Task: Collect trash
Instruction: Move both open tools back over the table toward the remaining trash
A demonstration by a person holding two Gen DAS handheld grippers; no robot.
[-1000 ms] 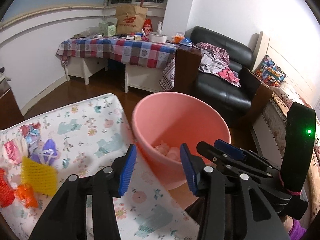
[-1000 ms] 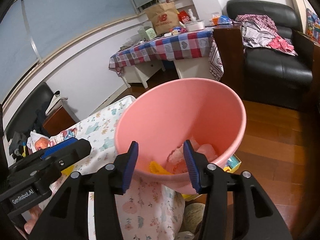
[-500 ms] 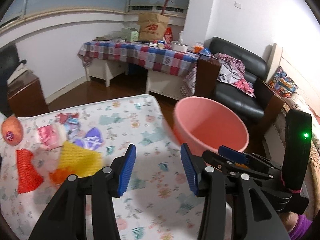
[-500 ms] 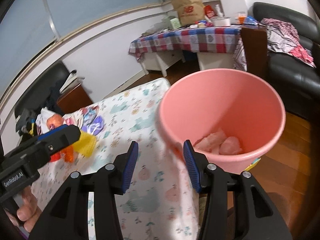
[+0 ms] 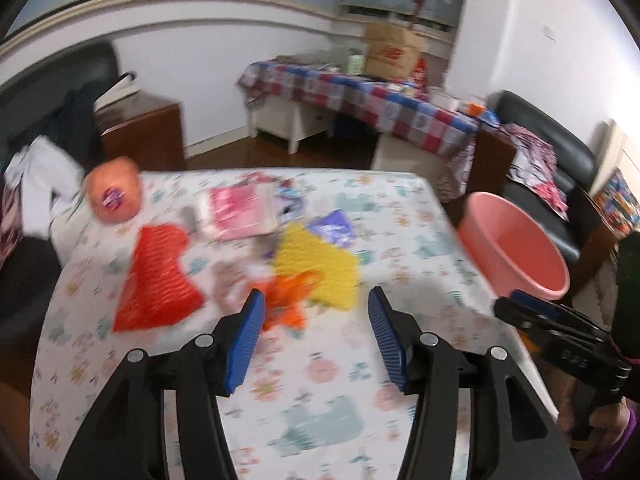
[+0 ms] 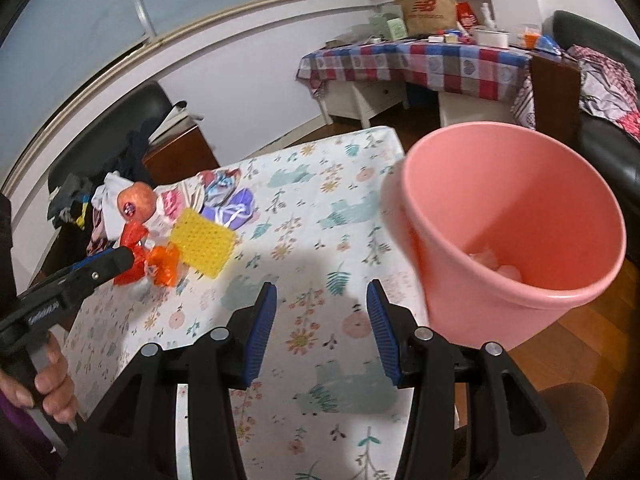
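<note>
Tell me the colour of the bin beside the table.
Pink; the bin shows best in the right wrist view.

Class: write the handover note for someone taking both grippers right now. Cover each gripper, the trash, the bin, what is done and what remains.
Left hand-held gripper: empty, jaws opening, aimed at the trash pile.
Right hand-held gripper: open, empty, over the table beside the pink bin.
Done: some pale pieces already lie in the bin.
Left: yellow mesh, orange wrapper, red mesh, pink packet and purple wrapper remain on the table.
</note>
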